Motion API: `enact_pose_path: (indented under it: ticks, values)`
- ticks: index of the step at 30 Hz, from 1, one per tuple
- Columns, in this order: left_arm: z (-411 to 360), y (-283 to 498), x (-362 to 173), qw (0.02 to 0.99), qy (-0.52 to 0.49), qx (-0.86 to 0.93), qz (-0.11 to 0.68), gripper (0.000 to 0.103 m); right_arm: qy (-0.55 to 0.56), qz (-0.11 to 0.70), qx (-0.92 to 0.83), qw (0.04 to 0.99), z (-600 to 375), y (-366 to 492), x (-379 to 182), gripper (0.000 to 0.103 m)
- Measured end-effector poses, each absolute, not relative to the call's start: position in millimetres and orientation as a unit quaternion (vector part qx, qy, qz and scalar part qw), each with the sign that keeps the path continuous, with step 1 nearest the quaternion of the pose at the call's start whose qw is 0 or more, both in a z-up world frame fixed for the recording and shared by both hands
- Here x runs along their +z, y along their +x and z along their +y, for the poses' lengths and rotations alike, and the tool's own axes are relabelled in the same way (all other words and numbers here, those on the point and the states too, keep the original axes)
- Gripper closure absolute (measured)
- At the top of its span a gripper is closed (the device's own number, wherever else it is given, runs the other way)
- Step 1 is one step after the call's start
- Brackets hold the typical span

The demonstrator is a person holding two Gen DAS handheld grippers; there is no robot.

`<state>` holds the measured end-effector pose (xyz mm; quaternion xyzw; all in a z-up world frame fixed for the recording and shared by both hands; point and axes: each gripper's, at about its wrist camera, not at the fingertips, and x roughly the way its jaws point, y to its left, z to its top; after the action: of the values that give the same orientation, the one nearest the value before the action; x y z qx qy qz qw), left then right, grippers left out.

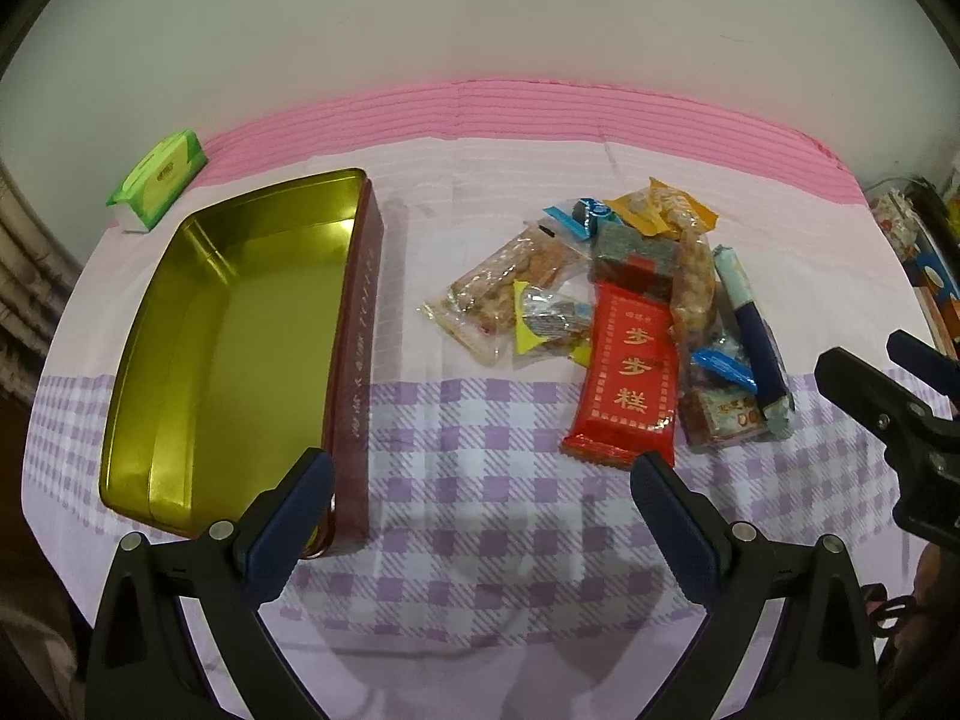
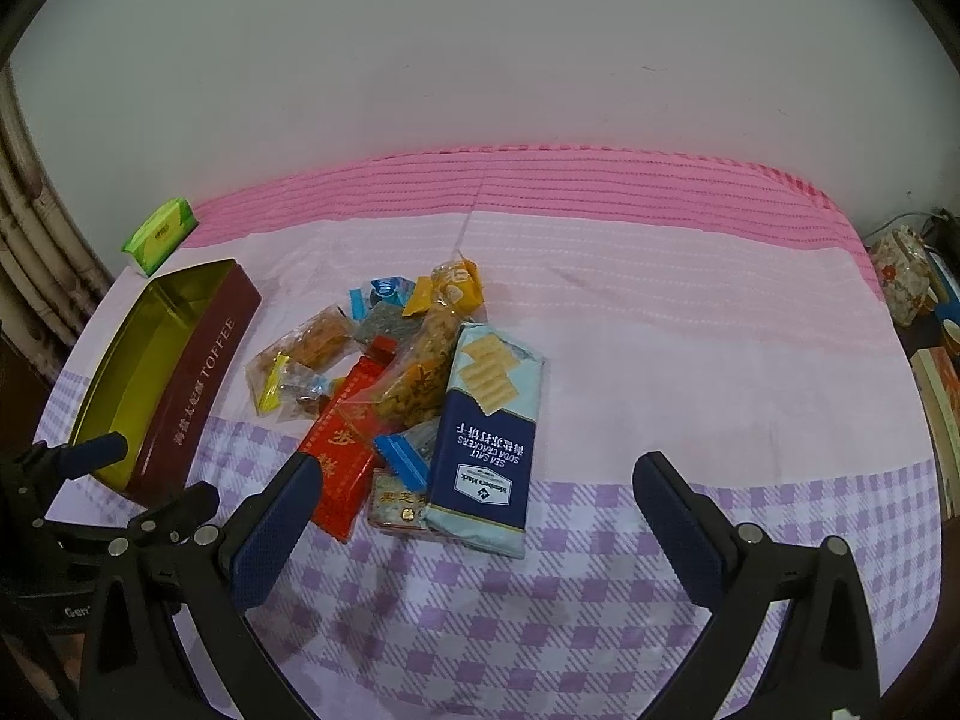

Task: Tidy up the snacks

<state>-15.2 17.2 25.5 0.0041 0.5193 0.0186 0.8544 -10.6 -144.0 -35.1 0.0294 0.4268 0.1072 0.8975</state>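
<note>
Gold inside and dark red outside, the open toffee tin point(image 1: 240, 354) sits on the left of the desk point(image 1: 480, 516), which wears a pink and purple checked cloth. To its right, a little way off, lies the pile of snacks point(image 2: 396, 384). A red packet point(image 1: 627, 375) lies at the near side of the pile, and a blue cracker pack point(image 2: 489, 444) rests on its right edge. A green tissue pack point(image 1: 159, 177) sits far left, behind the tin. The left hand-held gripper point(image 1: 480, 480) is spread wide, holding nothing, near the tin's near corner. The right hand-held gripper point(image 2: 477, 480) is spread wide too, just in front of the snacks.
</note>
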Motion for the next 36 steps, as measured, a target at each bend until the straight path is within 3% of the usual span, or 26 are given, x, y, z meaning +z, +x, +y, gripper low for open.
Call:
enact_pose_path:
  ticks: [27,36]
  values:
    - [-3,-9,12,0.847,0.017,-0.029,0.531,0.004,0.043,0.444,0.09,0.89,-158,-3,-48,0.001]
    - [0,-10,14,0.85,0.014,-0.031,0.526,0.004,0.066,0.48,0.104,0.868,-161,25,-69,0.012]
